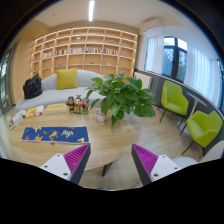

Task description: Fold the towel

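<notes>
A blue towel [55,133] with light figures on it lies flat on the round wooden table [115,135], ahead and to the left of my fingers. My gripper [110,152] is open and empty. Its two magenta pads [75,157] stand wide apart above the table's near edge, with nothing between them. The towel is beyond the left finger and not touched.
A potted green plant [120,95] stands mid-table, just beyond the fingers. Small toys [75,103] and books [30,114] lie on the table's far left. Two green chairs [175,98] stand to the right. A sofa with a yellow cushion [67,78] and a bookshelf [85,50] are behind.
</notes>
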Demonstrator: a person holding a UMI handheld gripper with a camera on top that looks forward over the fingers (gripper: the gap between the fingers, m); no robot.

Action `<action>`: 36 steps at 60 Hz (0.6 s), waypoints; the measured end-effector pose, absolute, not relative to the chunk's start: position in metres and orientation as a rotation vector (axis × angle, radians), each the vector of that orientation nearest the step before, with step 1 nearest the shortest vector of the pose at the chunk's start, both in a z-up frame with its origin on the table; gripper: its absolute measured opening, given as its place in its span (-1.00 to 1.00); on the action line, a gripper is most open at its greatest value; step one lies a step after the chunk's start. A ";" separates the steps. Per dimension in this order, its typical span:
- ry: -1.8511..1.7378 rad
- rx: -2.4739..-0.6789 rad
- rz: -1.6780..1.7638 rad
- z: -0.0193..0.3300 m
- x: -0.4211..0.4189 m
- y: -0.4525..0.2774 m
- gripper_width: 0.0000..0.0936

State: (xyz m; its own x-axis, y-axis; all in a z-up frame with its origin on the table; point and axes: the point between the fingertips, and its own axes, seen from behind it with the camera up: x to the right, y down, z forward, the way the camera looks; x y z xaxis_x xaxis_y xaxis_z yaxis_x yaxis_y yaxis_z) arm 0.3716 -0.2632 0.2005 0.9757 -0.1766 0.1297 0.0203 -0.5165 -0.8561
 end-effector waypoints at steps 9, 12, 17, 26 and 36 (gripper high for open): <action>0.102 -2.118 -0.266 0.194 0.368 -0.272 0.83; 0.096 -2.128 -0.280 0.190 0.365 -0.277 0.82; 0.079 -2.149 -0.282 0.176 0.349 -0.283 0.82; 0.003 -2.212 -0.206 0.132 0.281 -0.303 0.85; -0.161 -2.238 -0.047 0.094 0.154 -0.303 0.84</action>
State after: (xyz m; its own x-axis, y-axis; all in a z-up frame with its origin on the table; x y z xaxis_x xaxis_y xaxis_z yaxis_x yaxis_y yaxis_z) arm 0.1535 -0.3031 0.0942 0.9909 0.0996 0.0903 0.1327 -0.6154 -0.7770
